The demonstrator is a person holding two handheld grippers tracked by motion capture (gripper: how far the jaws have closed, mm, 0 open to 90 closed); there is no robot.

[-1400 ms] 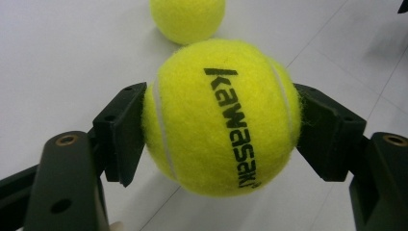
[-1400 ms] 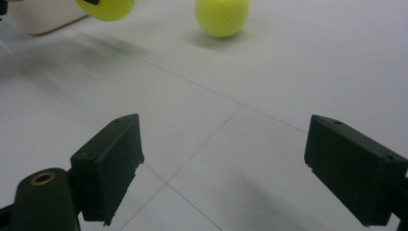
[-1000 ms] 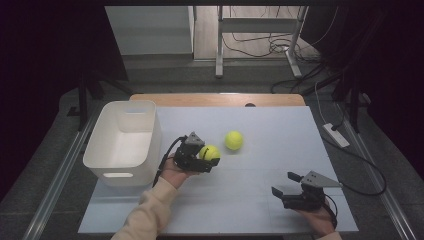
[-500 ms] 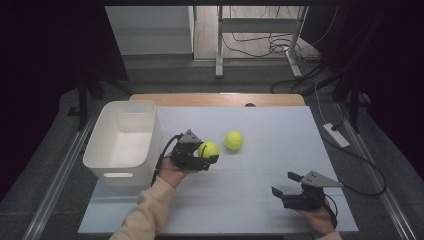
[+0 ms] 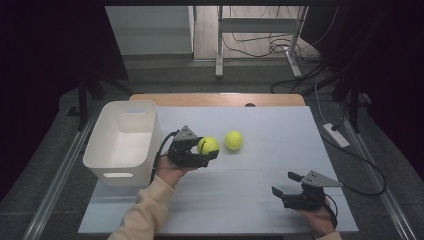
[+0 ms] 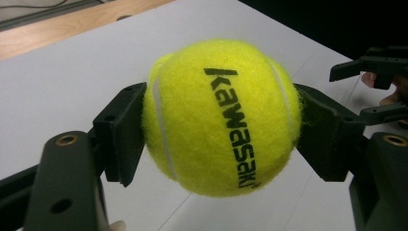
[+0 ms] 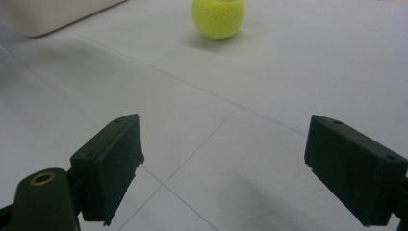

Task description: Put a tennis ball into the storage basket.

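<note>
My left gripper [image 5: 207, 150] is shut on a yellow tennis ball [image 5: 208, 145], held just above the white table beside the bin. Up close, both black pads press the sides of that ball [image 6: 223, 118], whose black lettering faces the camera. A second tennis ball [image 5: 233, 140] rests on the table just right of the held one, and it lies ahead at the top of the right gripper view [image 7: 219, 18]. My right gripper [image 5: 287, 184] stands open near the table's front right, nothing between its jaws [image 7: 223, 168].
A white plastic bin [image 5: 123, 142] with a handle slot sits at the table's left, its corner [image 7: 53, 14] visible in the right gripper view. The wooden table edge [image 5: 217, 99] runs along the back. Cables lie on the floor to the right and behind.
The left gripper with its ball has shifted slightly, staying beside the bin. The right gripper and the loose ball have not moved.
</note>
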